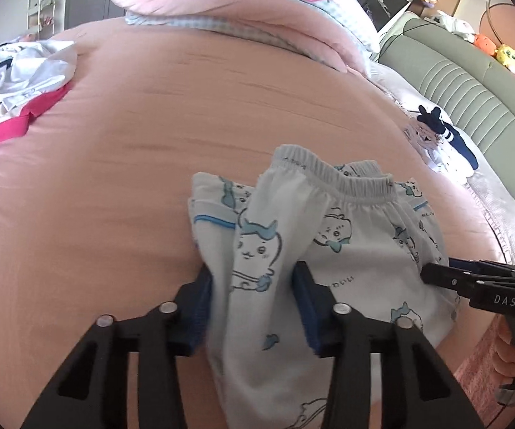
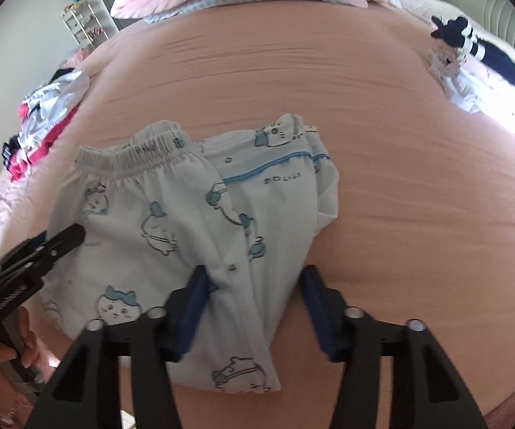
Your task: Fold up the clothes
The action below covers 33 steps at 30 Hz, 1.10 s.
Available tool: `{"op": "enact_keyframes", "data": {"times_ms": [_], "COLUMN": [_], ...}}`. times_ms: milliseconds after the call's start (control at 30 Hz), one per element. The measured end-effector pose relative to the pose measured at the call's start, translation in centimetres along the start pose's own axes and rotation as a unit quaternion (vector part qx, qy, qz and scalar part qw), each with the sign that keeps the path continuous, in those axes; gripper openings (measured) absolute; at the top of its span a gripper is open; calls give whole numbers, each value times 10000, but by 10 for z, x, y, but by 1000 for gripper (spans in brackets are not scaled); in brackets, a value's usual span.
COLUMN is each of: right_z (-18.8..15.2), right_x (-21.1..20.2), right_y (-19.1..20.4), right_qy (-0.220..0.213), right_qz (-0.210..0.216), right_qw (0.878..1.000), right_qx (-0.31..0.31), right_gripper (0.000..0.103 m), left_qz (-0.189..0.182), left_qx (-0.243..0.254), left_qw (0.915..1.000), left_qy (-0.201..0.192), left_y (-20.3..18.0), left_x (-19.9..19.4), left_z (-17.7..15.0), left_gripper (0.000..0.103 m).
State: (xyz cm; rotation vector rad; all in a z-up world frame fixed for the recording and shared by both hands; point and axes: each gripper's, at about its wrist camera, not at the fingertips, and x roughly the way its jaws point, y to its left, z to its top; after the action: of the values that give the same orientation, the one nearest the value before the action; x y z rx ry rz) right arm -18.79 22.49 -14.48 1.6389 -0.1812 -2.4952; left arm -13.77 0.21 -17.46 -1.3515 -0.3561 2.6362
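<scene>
Left gripper (image 1: pixel 253 307): clenched on a bunched fold of the printed pyjama shorts (image 1: pixel 364 250).
Right gripper (image 2: pixel 253 307): grasping the same shorts; waistband ahead of the fingers.

A pink bed (image 1: pixel 186 114) filled the room, a green headboard (image 1: pixel 464 82) at its right edge and a white shelf (image 2: pixel 85 25) beyond, in daylight.

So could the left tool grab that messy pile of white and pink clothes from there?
Probably not yet. The left tool has the cartoon pyjama pants between its fingers, and the pile lies far across bare pink bedsheet. Nothing blocks the path, though.
</scene>
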Motion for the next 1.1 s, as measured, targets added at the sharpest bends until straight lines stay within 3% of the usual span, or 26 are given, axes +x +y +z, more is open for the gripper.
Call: {"op": "enact_keyframes", "data": {"times_ms": [100, 233, 333, 433, 667, 767, 833, 1000, 1100], "right_z": [-11, -12, -18, -16, -12, -14, -20, -40, -51], "right_x": [-8, -7, -6, -9, -49, -51, -36, -19, -48], "right_y": [5, -6, -6, 5, 44, 77, 94, 100, 88], "right_qy": [18, 164, 163, 120, -369, -247, 91, 512, 269], "right_qz": [181, 413, 463, 336, 1028, 1412, 1671, 1770, 2084], "right_qw": [9998, 9980, 9978, 9993, 9934, 9861, 9805, 9767, 9717], "right_qx": [46, 439, 441, 110, -342, -844, -1026, -1095, -1080], "right_gripper": [40, 42, 46, 33, 33, 35, 35, 35, 35], "left_qz": [-191, -577, -401, -90, -118, -142, -314, -996, -1436], "left_qx": [-261, 148, 440, 356, 241, 156, 9, -479, -279], "left_qw": [9995, 9965, 9979, 9991, 9994, 9996, 9994, 9938, 9890], "left_qy": [-41, -581, -268, 200, -208, -200, -154, -138, -203], "left_y": [9, -5, -14, -11, -2, 5, 10, 25, 10], "left_x": [-7, -33, -20, 3, -22, -30, -30, -43, -49], "left_z": [4, 13, 9, 2, 15, 15, 17, 8, 5], "left_gripper": [38, 38, 38, 38, 38, 38, 38, 38, 38]}}
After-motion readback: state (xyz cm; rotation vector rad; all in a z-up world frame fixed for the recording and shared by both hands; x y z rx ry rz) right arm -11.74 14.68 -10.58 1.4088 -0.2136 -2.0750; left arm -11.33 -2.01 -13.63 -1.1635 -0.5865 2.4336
